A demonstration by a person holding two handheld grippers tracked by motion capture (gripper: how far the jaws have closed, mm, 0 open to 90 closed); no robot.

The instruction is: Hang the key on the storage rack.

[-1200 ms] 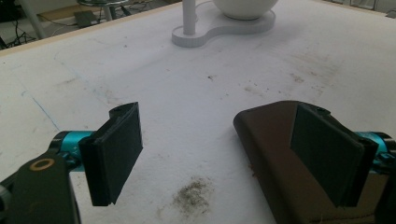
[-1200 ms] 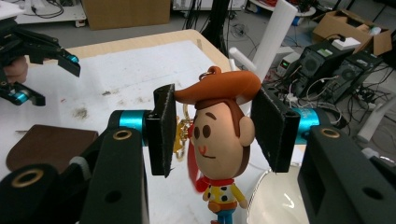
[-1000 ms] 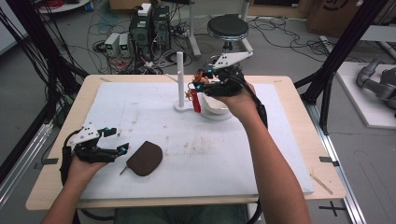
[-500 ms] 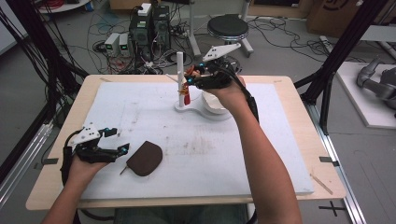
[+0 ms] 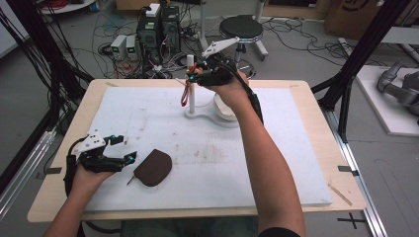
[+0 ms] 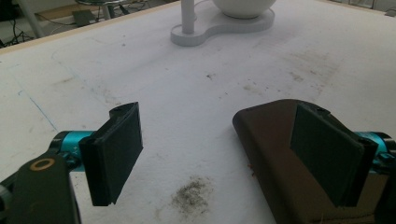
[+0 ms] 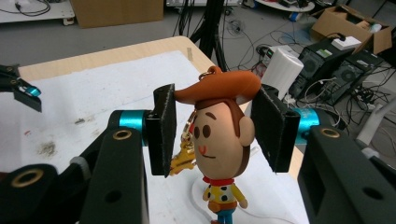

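Two grippers: right gripper [image 7: 212, 135] clamps cowboy-figure keychain with orange hat [image 7: 219, 135] near white post [image 5: 190, 81]; left gripper [image 6: 224, 154] wide beside brown leather pouch [image 5: 153, 167]. Risk: ring misses post top, figure slips.

The high view looks forward and down from the near edge over the whole table [image 5: 316, 148]. The left gripper view skims low towards the far edge, sharing the white post stand [image 6: 219, 25] [image 5: 197, 111]. The right gripper view (very close) faces the table's left far corner.
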